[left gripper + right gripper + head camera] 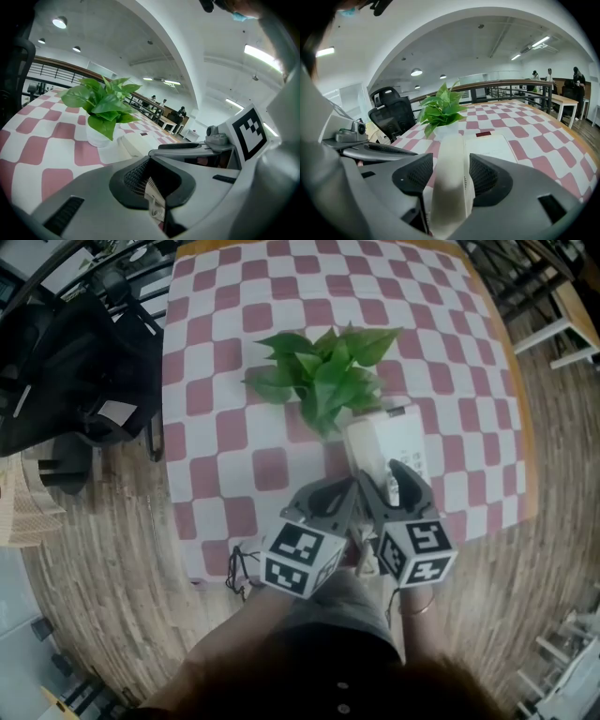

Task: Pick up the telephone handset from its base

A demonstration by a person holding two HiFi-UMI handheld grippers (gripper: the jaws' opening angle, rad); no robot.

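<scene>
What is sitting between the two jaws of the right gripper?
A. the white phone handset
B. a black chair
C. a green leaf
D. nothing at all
A: in the right gripper view the handset runs straight between the jaws of the right gripper, which stand apart on either side of it, while the plant stands farther back on the table.

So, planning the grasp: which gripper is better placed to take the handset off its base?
Right gripper: its open jaws straddle the handset, which lies on the base. The left gripper sits beside it, jaws shut.
</scene>
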